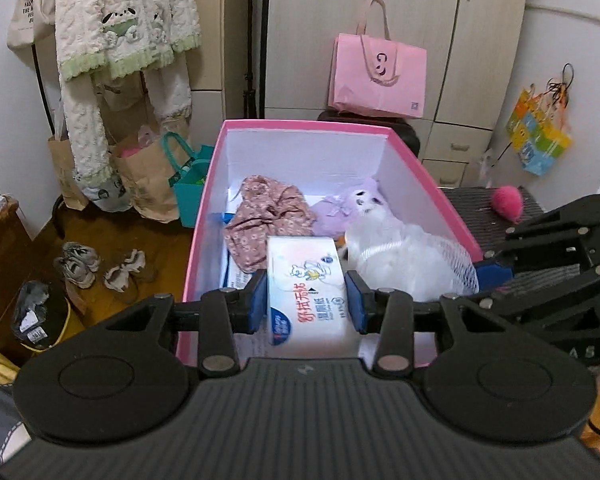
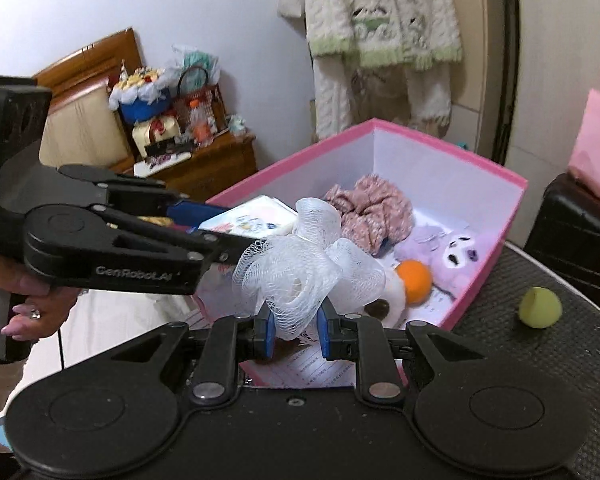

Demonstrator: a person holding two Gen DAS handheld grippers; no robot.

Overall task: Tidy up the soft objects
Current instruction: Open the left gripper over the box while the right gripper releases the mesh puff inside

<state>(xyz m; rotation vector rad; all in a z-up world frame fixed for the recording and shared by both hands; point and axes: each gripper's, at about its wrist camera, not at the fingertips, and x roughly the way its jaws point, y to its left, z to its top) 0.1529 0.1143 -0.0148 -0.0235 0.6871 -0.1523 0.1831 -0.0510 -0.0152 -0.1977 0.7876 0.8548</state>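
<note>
My left gripper (image 1: 307, 302) is shut on a white pack of wet wipes (image 1: 306, 280) and holds it over the near end of the pink box (image 1: 300, 125). My right gripper (image 2: 296, 328) is shut on a white mesh bath sponge (image 2: 300, 264) over the box's near corner (image 2: 480, 284); the sponge also shows in the left wrist view (image 1: 404, 256). In the box lie a floral pink cloth (image 1: 260, 216), a purple plush toy (image 1: 352, 204) and an orange ball (image 2: 414, 280).
A yellow-green ball (image 2: 539, 307) and a pink fluffy ball (image 1: 507, 199) lie on the dark table (image 2: 540, 360) right of the box. A pink paper bag (image 1: 376, 76) stands behind it. Bags and shoes (image 1: 80, 266) lie on the floor at left.
</note>
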